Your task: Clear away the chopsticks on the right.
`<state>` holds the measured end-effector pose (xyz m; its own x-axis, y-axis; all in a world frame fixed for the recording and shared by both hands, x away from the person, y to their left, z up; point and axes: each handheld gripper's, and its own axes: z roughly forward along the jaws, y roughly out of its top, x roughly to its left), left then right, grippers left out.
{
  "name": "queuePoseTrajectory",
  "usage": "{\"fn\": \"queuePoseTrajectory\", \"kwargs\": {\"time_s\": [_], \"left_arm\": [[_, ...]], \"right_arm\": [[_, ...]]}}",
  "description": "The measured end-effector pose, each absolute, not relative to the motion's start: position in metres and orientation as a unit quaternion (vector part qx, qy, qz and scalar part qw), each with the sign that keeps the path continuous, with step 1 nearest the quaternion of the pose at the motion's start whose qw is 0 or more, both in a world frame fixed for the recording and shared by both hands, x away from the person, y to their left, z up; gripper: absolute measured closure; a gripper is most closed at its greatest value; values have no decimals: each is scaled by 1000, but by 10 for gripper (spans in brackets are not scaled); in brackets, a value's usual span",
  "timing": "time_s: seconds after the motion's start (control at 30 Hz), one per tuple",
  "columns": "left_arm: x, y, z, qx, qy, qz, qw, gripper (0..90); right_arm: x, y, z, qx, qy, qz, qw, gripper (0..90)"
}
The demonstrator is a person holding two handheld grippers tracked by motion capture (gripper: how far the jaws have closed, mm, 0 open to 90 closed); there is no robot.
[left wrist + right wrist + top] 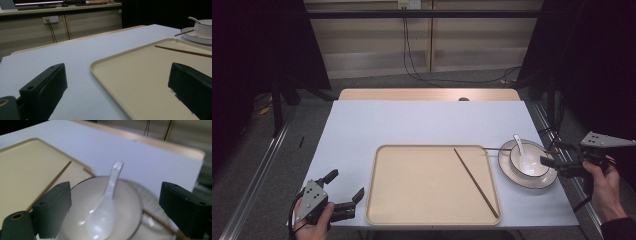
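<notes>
From the high view, the right tool (557,156) sits at the right edge of the frame, jaws spread and empty, just beside the bowl (529,161) on its plate (512,175). A white spoon (520,146) rests in the bowl. One chopstick (476,182) lies across the tray (412,185); the left tool (346,187), lower left, gapes empty.

In the left gripper view its jaws stand wide over the table (75,57) and the tray's edge.

In the right gripper view the jaws flank the bowl (82,220), apart from it, and a second chopstick (160,223) lies under its rim.
</notes>
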<state>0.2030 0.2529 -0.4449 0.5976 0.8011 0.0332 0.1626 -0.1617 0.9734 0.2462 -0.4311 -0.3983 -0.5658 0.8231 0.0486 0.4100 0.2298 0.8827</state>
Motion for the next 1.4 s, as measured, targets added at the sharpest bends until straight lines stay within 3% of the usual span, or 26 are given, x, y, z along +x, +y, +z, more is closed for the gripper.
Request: {"fn": "queuePoseTrajectory", "kwargs": {"time_s": [0.23,0.37,0.47,0.5,0.7,0.73,0.8,0.83,0.9,1.1,1.4], "left_arm": [[203,253,-445,704,341,290,551,20],[203,252,-445,704,342,292,550,20],[203,253,-444,708,338,290,547,20],[203,253,-444,708,339,291,547,20],[204,253,-445,710,337,291,545,20],[203,253,-445,710,339,288,546,20],[203,253,-445,712,341,289,542,20],[204,253,-445,711,341,288,543,20],[204,253,-445,709,344,288,544,20],[203,253,-445,709,345,289,543,20],[203,253,-445,709,336,289,548,20]], "right_arm": [[275,-454,-389,395,781,437,206,112],[287,-466,-383,356,806,434,186,3],[294,-474,-383,350,812,428,186,20],[300,-477,-386,347,824,413,174,72],[311,-483,-396,353,839,373,182,186],[312,-485,-397,343,845,364,188,250],[315,-489,-399,352,842,350,210,251],[318,-491,-403,342,853,337,203,355],[320,-491,-405,340,859,331,192,377],[326,-472,-425,294,895,302,145,601],[334,-460,-432,275,911,277,132,676]]}}
